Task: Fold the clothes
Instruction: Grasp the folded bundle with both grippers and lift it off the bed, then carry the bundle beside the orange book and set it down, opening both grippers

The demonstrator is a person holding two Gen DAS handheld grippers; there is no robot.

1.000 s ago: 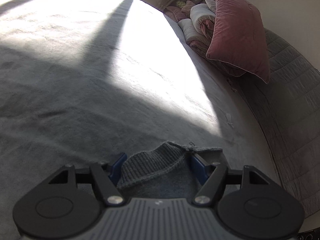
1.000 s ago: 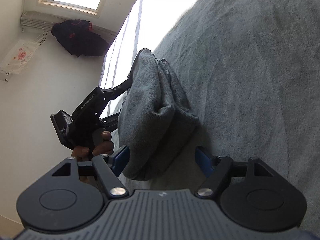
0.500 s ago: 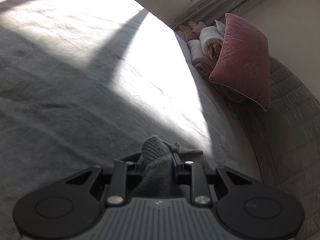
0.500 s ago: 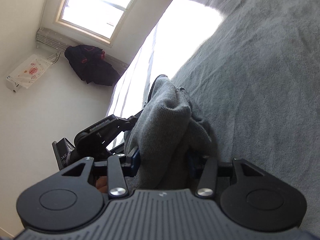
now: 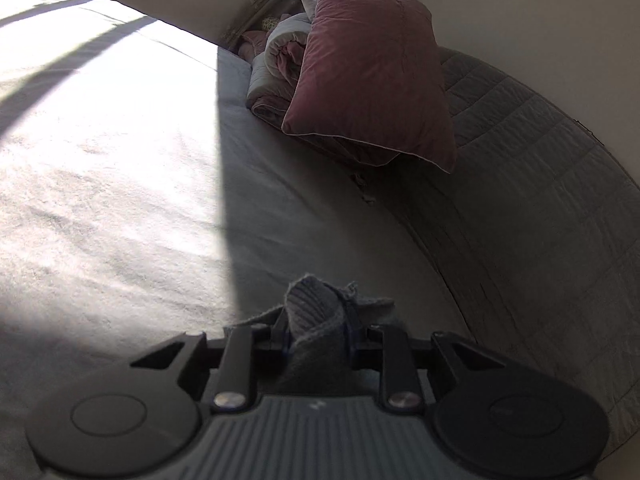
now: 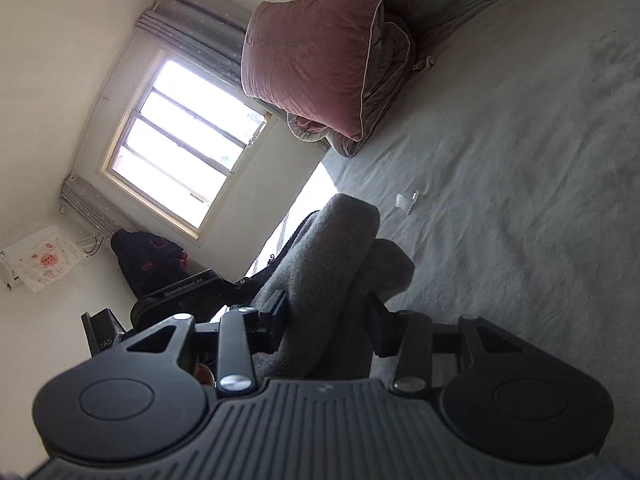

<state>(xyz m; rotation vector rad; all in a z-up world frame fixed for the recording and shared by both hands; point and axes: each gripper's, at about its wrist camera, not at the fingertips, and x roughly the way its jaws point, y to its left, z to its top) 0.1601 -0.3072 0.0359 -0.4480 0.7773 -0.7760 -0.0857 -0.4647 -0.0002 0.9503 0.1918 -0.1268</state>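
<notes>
A grey knit garment (image 5: 308,308) is bunched between the pads of my left gripper (image 5: 316,334), which is shut on its ribbed edge just above the grey bedspread (image 5: 120,200). In the right wrist view the same grey garment (image 6: 340,240) hangs in thick folds, lifted off the bed. My right gripper (image 6: 328,314) is shut on one fold of it. The left tool's black housing (image 6: 184,292) shows to the left of the garment, with part of a hand below it. The rest of the garment is hidden behind the grippers.
A pink pillow (image 5: 368,72) leans on rolled quilts (image 5: 276,64) by the quilted headboard (image 5: 540,200). A small white scrap (image 6: 406,200) lies on the bedspread. A window (image 6: 180,152) and a dark hanging garment (image 6: 148,256) are on the wall.
Both grippers went from open around the garment to shut on it, then rose with it. Both views swung toward the pillow and headboard.
</notes>
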